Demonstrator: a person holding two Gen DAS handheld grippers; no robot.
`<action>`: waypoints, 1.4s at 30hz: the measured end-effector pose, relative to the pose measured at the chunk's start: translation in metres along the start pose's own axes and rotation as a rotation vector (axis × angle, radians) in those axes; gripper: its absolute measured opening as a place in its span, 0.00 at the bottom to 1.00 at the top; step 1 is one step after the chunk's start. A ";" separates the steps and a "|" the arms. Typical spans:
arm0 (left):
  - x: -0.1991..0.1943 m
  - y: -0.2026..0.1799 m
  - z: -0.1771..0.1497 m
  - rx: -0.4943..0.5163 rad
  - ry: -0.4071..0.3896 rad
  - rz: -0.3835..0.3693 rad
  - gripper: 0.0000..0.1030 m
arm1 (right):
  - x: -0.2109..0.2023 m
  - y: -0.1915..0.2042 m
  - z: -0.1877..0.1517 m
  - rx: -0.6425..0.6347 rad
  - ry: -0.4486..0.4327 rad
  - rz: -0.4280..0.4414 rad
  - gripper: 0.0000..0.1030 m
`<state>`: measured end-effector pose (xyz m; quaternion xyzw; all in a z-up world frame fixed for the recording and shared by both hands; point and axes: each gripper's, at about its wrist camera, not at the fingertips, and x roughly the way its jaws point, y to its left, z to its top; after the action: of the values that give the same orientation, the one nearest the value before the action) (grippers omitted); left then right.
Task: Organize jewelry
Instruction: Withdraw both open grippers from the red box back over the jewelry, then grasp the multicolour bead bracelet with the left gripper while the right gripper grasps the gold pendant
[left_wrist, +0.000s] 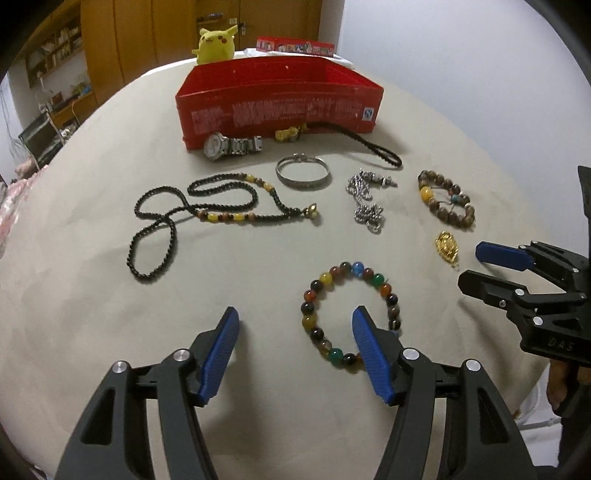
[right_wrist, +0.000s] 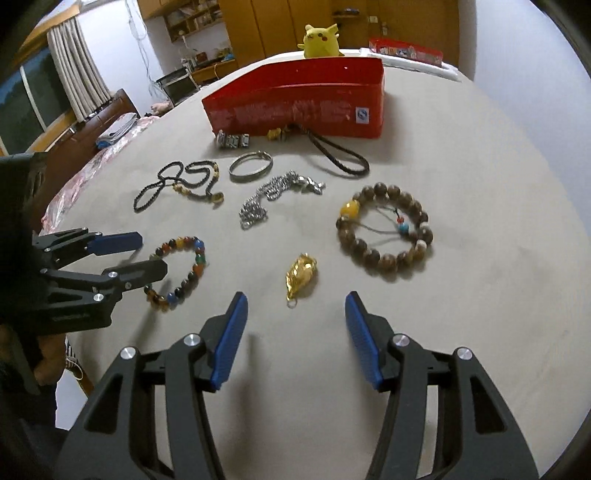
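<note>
An open red box (left_wrist: 280, 107) stands at the back of the beige table. In front of it lie a watch (left_wrist: 221, 146), a silver bangle (left_wrist: 303, 171), a black bead necklace (left_wrist: 166, 221), a silver chain (left_wrist: 365, 206) and a wooden bead bracelet (left_wrist: 447, 199). My left gripper (left_wrist: 295, 314) is open over the multicoloured bead bracelet (left_wrist: 317, 334); its right finger covers the ring's inside and no pad presses a bead. My right gripper (right_wrist: 295, 299) is open just short of the gold pendant (right_wrist: 301, 275), with nothing between its fingers. The wooden bracelet (right_wrist: 384, 258) lies further right.
A black braided cord (left_wrist: 369, 147) with a gold charm lies against the box. A yellow plush toy (left_wrist: 216, 44) and a red packet (left_wrist: 295, 46) sit behind it. The right gripper (left_wrist: 472, 266) reaches in beside the pendant (left_wrist: 447, 247). The table's rounded edge runs along the left.
</note>
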<state>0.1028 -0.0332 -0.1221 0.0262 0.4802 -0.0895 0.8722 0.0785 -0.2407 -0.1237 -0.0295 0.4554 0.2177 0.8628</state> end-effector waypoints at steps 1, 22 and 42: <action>0.001 -0.001 -0.001 0.006 -0.003 0.010 0.62 | 0.001 0.001 -0.002 -0.005 -0.005 -0.014 0.52; 0.000 -0.012 -0.005 0.047 -0.051 0.090 0.19 | 0.017 0.017 0.006 -0.094 -0.047 -0.107 0.51; -0.015 -0.005 0.000 0.014 -0.080 0.054 0.07 | 0.020 0.018 0.011 -0.131 -0.050 -0.070 0.15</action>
<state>0.0935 -0.0363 -0.1092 0.0419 0.4436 -0.0703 0.8925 0.0891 -0.2150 -0.1305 -0.0966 0.4172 0.2173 0.8772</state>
